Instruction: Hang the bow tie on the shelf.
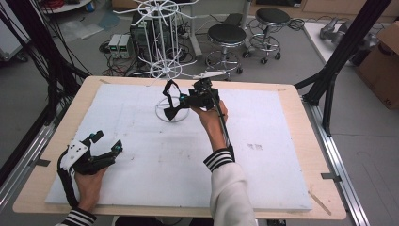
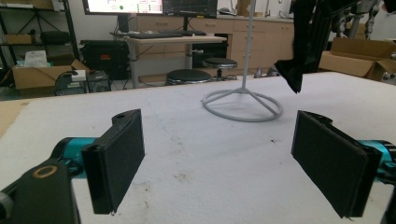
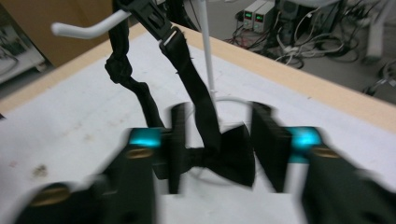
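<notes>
High view: fixed above the person's edge of the table [image 1: 291, 141], facing forward and down; takes in the whole white sheet, both forearms and the floor with stools [image 1: 227, 35] behind.
Left gripper view: camera low, near the sheet, facing level across it toward the white rack [image 2: 243, 103] and a desk with monitors [image 2: 149, 6].
Right gripper view: camera close behind its 2 jaws, angled down at the bow tie [image 3: 219, 154] hanging from the rack; blurred.
All 3 views share the rack's ring base and the bow tie
</notes>
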{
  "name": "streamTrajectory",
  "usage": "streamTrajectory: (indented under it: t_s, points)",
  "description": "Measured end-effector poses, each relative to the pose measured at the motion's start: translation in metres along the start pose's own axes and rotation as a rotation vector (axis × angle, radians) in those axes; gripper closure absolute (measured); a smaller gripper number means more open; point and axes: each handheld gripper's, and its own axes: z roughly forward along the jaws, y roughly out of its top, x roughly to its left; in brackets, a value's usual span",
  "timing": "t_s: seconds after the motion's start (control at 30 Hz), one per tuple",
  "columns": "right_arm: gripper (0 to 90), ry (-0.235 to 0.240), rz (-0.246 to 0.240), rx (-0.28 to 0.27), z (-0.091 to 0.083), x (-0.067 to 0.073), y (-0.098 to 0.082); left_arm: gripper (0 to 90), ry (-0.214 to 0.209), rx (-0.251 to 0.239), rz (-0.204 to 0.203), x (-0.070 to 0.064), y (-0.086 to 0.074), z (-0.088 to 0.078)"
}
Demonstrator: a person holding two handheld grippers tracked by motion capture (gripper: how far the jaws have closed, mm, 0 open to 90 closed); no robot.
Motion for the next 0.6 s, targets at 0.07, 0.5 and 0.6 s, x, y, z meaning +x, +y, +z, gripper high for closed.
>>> streamTrajectory:
  t_s: [0.07,0.5,0.6]
  points:
    - [34.6,0.043,0.004,-0.015,-0.002,0.002,-0.002,17.4,0.001,0.0,0.0,0.0,0.0,0.0]
    - [11.2,0.011,-0.106,-0.045,-0.057,0.013,-0.044,17.3,0.002,0.003,0.001,0.0,0.0,0.0]
    - [11.0,0.0,-0.112,-0.083,-0.078,0.009,-0.061,17.3,0.003,0.002,0.001,0.0,0.0,0.0]
